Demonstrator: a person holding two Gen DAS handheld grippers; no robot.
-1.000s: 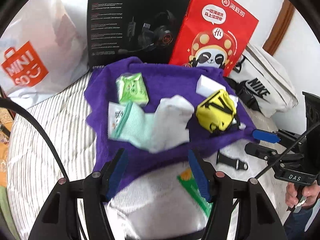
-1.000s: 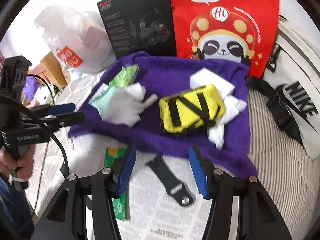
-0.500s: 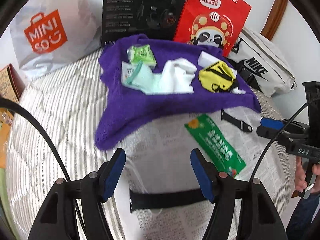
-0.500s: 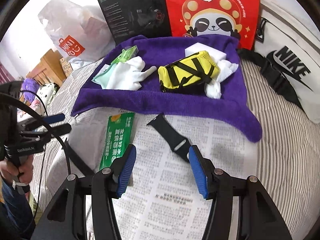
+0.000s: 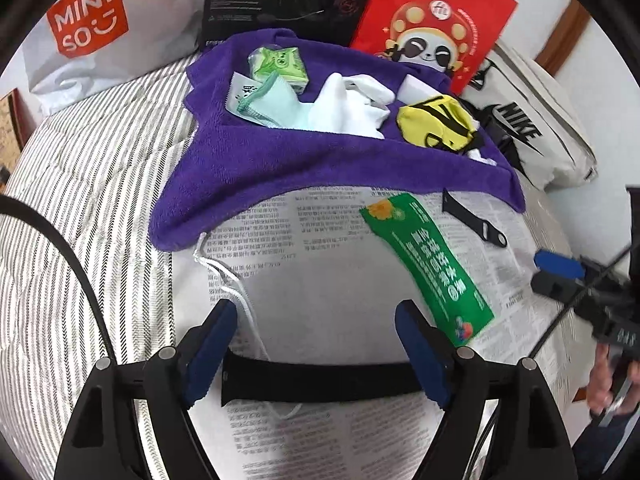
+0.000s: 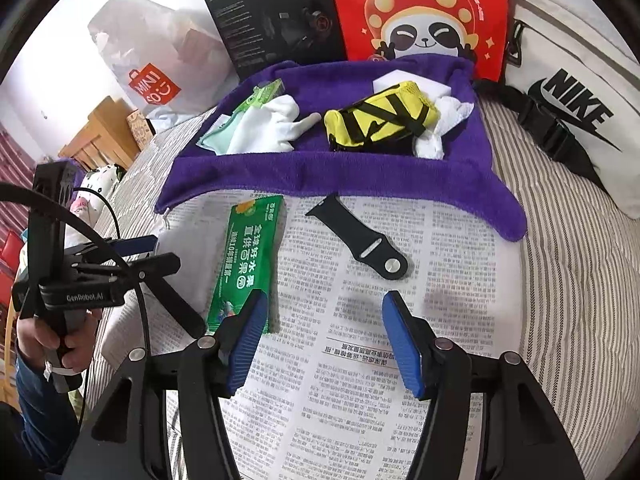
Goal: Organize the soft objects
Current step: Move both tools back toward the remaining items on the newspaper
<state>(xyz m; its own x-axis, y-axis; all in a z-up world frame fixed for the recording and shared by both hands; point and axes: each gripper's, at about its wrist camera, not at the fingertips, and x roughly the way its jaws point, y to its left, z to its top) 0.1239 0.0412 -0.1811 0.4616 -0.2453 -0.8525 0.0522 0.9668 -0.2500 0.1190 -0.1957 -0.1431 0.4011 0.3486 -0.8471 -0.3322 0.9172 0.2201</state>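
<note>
A striped bed (image 5: pixel 92 184) is seen, overlaid with newspaper (image 6: pixel 360 360). One purple towel (image 5: pixel 304 168) carries one white glove (image 5: pixel 352 108) and one yellow pouch (image 5: pixel 436 124). Two black straps (image 5: pixel 320 382) and one green packet (image 5: pixel 432 268) lie on the paper. Left tool (image 5: pixel 316 354) and right tool (image 6: pixel 324 340) are spread, recently widened, nothing gripped.

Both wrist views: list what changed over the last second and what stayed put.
Both grippers drew back from the purple towel toward the newspaper, and both sets of jaws have just been opening. The left gripper now straddles a long black strap without gripping it; the right gripper holds nothing. The white gloves, yellow pouch and green packet lie unmoved.
</note>
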